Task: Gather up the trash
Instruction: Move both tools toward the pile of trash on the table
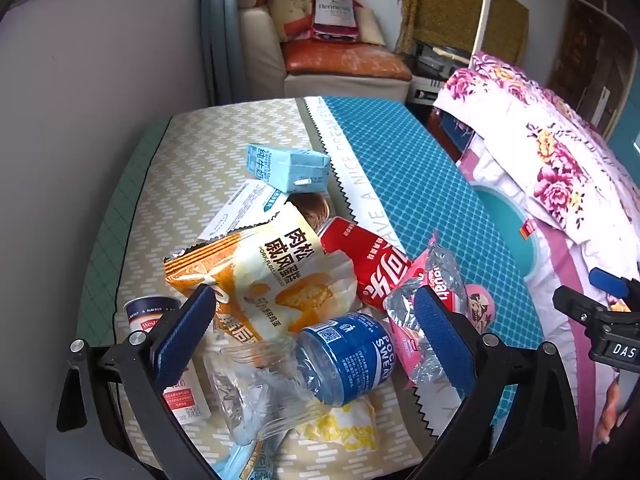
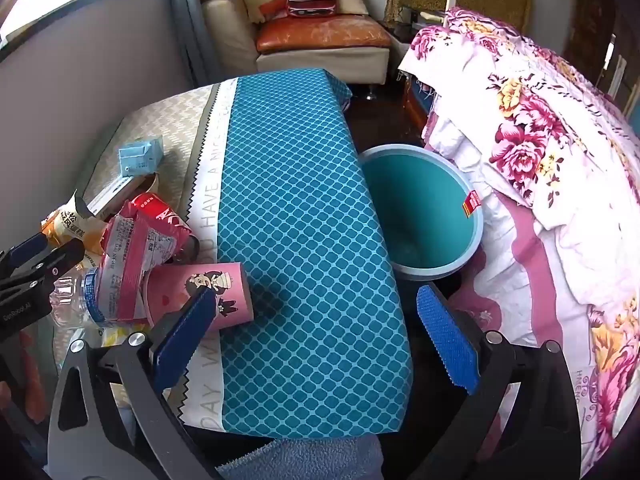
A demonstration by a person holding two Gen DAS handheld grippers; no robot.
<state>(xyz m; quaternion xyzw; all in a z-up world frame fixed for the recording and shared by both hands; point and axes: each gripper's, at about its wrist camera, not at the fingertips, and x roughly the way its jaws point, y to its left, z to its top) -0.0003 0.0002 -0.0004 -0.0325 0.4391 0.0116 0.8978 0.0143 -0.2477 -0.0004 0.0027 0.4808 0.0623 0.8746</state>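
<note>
Both jaws stood wide and empty. The left gripper (image 1: 316, 336) hung over the trash pile (image 1: 280, 280) on the counter (image 1: 420, 184); the right gripper (image 2: 320, 336) hovered beside the teal bin (image 2: 424, 208) by the bed (image 2: 540, 160).

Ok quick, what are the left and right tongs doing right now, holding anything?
Left tongs: open, holding nothing, over the trash pile.
Right tongs: open, holding nothing, above the table edge.
</note>
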